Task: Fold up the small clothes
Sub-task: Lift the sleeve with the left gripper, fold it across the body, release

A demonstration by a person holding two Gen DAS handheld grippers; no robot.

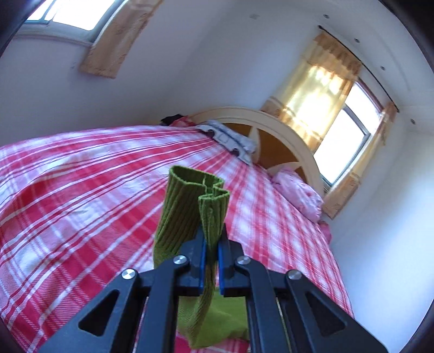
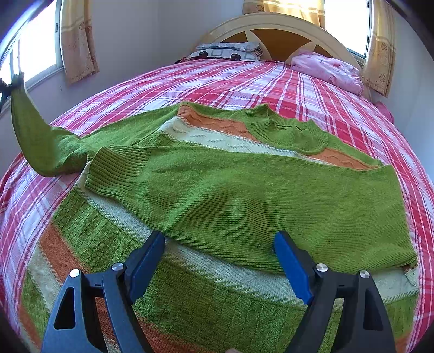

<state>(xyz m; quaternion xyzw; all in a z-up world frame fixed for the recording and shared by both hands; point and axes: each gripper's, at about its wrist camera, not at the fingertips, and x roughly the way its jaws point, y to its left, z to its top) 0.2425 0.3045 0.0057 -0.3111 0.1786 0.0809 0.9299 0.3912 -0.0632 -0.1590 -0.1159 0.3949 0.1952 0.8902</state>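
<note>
A small green knit sweater point(image 2: 230, 195) with orange and cream stripes lies flat on the bed. Its right sleeve is folded across the chest. My right gripper point(image 2: 219, 239) is open and empty, just above the folded sleeve's lower edge. My left gripper point(image 1: 211, 239) is shut on the ribbed cuff of the left sleeve point(image 1: 190, 206) and holds it up above the bed. In the right wrist view that lifted sleeve point(image 2: 29, 130) stretches up to the far left, where the left gripper point(image 2: 10, 84) shows as a dark shape.
The bed has a red and white plaid cover point(image 2: 244, 78). A pink pillow point(image 2: 328, 69) and a grey patterned pillow point(image 2: 227, 53) lie by the cream headboard point(image 2: 271, 21). Walls and curtained windows stand close on both sides.
</note>
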